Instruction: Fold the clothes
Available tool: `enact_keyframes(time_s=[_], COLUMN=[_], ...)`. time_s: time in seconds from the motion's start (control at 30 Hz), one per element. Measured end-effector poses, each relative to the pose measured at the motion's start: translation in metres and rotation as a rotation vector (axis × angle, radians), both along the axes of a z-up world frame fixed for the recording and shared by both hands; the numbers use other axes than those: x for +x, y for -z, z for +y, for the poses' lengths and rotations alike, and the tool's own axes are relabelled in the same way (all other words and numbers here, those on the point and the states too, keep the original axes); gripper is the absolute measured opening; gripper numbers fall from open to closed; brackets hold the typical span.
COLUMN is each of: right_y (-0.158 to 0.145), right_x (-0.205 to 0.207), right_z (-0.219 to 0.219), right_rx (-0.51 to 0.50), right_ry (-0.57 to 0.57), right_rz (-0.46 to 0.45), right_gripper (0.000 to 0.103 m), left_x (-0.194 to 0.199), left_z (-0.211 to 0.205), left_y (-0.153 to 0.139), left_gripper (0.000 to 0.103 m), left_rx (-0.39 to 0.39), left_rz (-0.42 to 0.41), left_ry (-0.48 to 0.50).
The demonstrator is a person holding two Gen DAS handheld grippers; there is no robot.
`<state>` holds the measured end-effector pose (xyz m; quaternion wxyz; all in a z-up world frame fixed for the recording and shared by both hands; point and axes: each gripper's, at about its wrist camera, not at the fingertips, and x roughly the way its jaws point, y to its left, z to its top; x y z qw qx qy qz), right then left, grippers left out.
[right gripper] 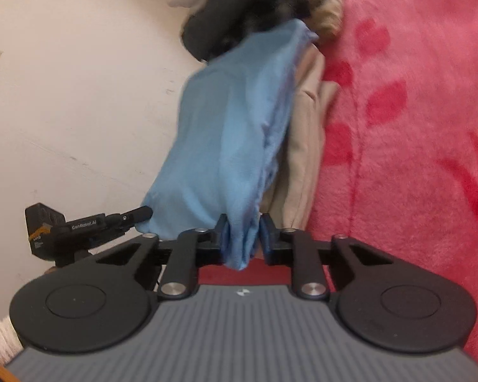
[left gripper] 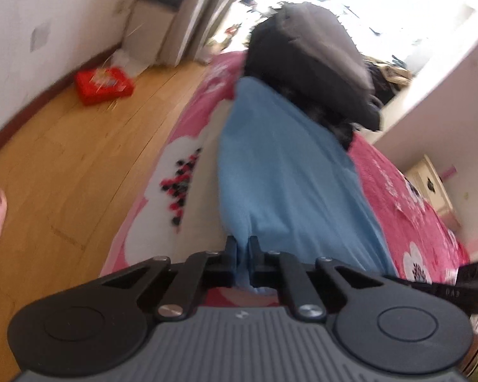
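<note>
Two handheld grippers grip the near edge of a light-blue garment (left gripper: 280,165) stretched over a bed with a pink floral bedspread (left gripper: 408,197). In the left wrist view, the left gripper (left gripper: 242,250) has its jaws nearly together, pinching a bunched fold of the blue cloth. In the right wrist view, the right gripper (right gripper: 242,234) is clamped on another gathered fold of the same garment, its jaws a little further apart around the thicker wad; the left gripper shows at the left edge of that view, touching the cloth's other near corner. The garment's far end reaches a pile of dark clothing (left gripper: 315,63) toward the far end of the bed. A beige garment (right gripper: 306,133) lies just beside the blue one. A red box (left gripper: 103,85) sits on the wooden floor (left gripper: 63,175) beyond the bed's left edge.
</note>
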<state>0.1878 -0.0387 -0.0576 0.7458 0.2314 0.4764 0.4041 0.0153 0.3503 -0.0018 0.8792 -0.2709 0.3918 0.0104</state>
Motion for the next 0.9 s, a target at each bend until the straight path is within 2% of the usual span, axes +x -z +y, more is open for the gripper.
enact_keyframes(time_s=[0.07,0.1,0.2,0.33,0.37,0.43,0.47,0.5,0.57,0.67,0.73,0.8,0.87,0.9], right_y=[-0.007,-0.011,-0.018,-0.001,0.005,0.012,0.012,0.007,-0.012,-0.044,-0.059,-0.067,-0.06,-0.055], right_x=[-0.001,-0.003,-0.006,-0.008,-0.009,-0.01,-0.011,-0.012,-0.016,-0.019,-0.013,-0.006,0.006,0.012], right_z=[-0.003,-0.006,-0.01,-0.009,-0.008,-0.006,-0.007,-0.01,-0.02,-0.031,-0.022,0.0,0.028,0.042], right_rx=[0.016,0.023,0.026,-0.035,-0.063,-0.089,-0.088,-0.086,-0.117,-0.141,-0.131,-0.118,-0.112,-0.109], right_ry=[0.003,0.005,0.011,0.017,0.018,0.013,0.013,0.01,0.026,0.062,0.06,0.051,0.039,0.033], right_rz=[-0.016,-0.025,-0.044,-0.019,-0.021,-0.015,-0.016,-0.028,-0.109,-0.262,-0.36,-0.456,-0.496,-0.512], right_gripper=[0.01,0.004,0.004,0.004,0.005,0.009,0.013,0.014,0.018,0.018,0.019,0.018,0.018,0.018], left_x=[0.0,0.0,0.0,0.003,0.005,-0.001,-0.004,-0.007,-0.013,-0.017,-0.011,0.004,0.022,0.028], left_z=[-0.005,-0.007,-0.013,-0.017,-0.016,-0.012,-0.01,-0.008,-0.005,-0.008,-0.019,-0.036,-0.056,-0.067], left_y=[-0.004,-0.004,-0.005,0.015,0.021,0.016,0.012,0.009,-0.001,-0.024,-0.035,-0.031,-0.021,-0.012], left_gripper=[0.007,0.007,0.006,0.007,0.009,0.014,0.019,0.027,0.039,0.04,0.04,0.04,0.04,0.04], left_rx=[0.001,0.005,0.015,0.074,0.076,0.084,0.088,0.092,0.113,0.205,0.275,0.272,0.273,0.305], left_rz=[-0.014,-0.014,-0.014,0.067,0.09,0.077,0.067,0.056,0.029,-0.027,-0.078,-0.105,-0.107,-0.091], left_ry=[0.02,0.03,0.061,0.093,0.097,0.09,0.086,0.082,0.075,0.092,0.119,0.163,0.21,0.236])
